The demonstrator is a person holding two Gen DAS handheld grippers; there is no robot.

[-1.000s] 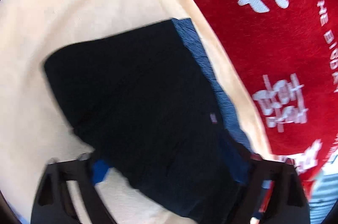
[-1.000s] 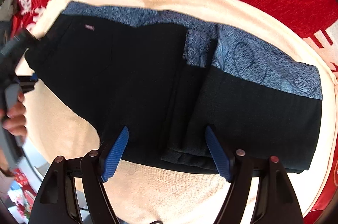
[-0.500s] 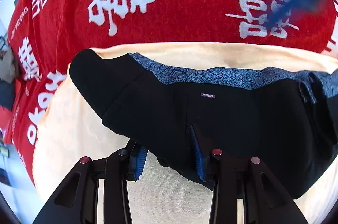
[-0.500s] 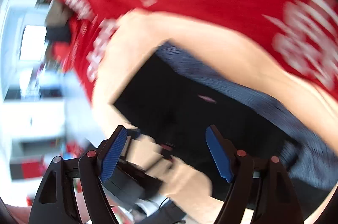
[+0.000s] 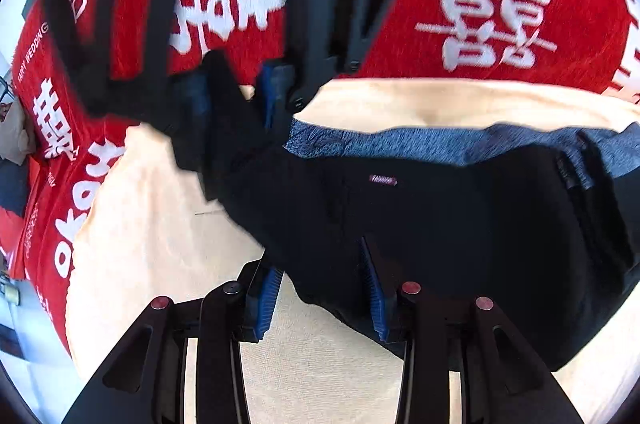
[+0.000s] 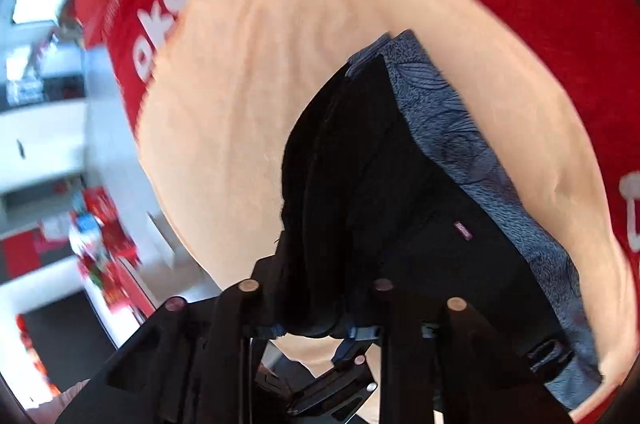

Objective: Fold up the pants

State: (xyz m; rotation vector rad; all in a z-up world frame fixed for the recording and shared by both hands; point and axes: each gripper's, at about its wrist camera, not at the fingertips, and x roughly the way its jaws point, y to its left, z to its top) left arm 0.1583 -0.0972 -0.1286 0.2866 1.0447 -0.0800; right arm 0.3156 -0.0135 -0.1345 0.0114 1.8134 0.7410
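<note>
Black pants (image 5: 460, 224) with a blue-grey patterned band (image 5: 440, 140) lie partly folded on a cream towel (image 5: 160, 224). My left gripper (image 5: 320, 288) is shut on the near edge of the pants. My right gripper (image 5: 236, 96) shows blurred at the far left corner of the pants, shut on that corner and lifting it. In the right wrist view the pants (image 6: 360, 184) bunch between my right gripper's fingers (image 6: 316, 304), and the patterned band (image 6: 460, 144) runs along their right side.
A red cloth with white characters (image 5: 500, 4) covers the table under the towel (image 6: 260, 84). The table's left edge and a room with white and red furniture (image 6: 60, 164) show beyond it.
My right gripper has swung over to the far left corner of the pants and closed on it, raising it. My left gripper stays shut on the near edge.
</note>
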